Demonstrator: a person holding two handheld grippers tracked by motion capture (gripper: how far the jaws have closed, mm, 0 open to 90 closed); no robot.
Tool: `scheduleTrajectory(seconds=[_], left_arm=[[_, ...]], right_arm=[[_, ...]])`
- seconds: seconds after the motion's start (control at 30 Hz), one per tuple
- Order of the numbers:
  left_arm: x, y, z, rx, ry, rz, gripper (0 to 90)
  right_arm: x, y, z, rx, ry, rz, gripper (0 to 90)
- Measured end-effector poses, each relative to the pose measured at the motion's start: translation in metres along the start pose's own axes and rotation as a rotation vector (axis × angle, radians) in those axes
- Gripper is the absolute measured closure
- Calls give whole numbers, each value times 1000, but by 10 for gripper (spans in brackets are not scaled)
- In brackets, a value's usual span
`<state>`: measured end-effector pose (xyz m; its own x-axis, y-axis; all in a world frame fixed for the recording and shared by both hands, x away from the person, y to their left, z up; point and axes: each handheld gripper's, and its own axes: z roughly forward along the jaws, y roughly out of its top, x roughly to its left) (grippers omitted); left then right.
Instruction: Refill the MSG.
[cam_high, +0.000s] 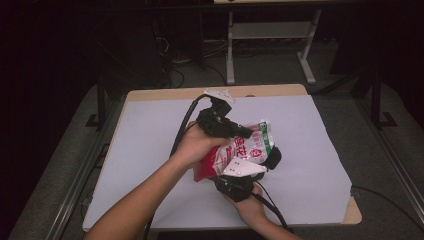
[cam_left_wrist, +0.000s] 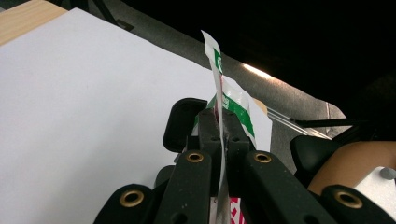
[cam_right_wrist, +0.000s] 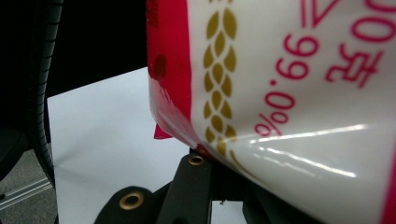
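Red-and-white packet (cam_high: 240, 152), green band at one end, held up off the white-covered worktop (cam_high: 310, 165), over its middle, between both hands. Glossy film, printed with a gold wheat ear (cam_right_wrist: 218, 74) and red characters.

Left hand-held gripper (cam_left_wrist: 223, 126): jaws pinched tight on the packet's flat sealed edge near the green band; the film stands up thin between them.

Right hand-held gripper (cam_high: 240, 176): comes in under the lower, red end; its jaws look closed on that end, though the bulging film hides the contact itself.

Step in hand, judged: packet gripped at both ends, ready to be torn or pulled open. Next move calls for firm opposed pull, without slipping on slick film.
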<state>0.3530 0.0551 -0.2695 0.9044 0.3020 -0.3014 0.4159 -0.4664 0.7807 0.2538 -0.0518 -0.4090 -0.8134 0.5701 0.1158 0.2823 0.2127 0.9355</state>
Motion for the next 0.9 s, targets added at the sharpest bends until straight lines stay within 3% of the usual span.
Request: scheduleTrajectory(seconds=[0.9], left_arm=[[-1, 0, 3, 4, 6, -4, 900]], right_arm=[[0, 1, 1, -6, 10, 7, 900]])
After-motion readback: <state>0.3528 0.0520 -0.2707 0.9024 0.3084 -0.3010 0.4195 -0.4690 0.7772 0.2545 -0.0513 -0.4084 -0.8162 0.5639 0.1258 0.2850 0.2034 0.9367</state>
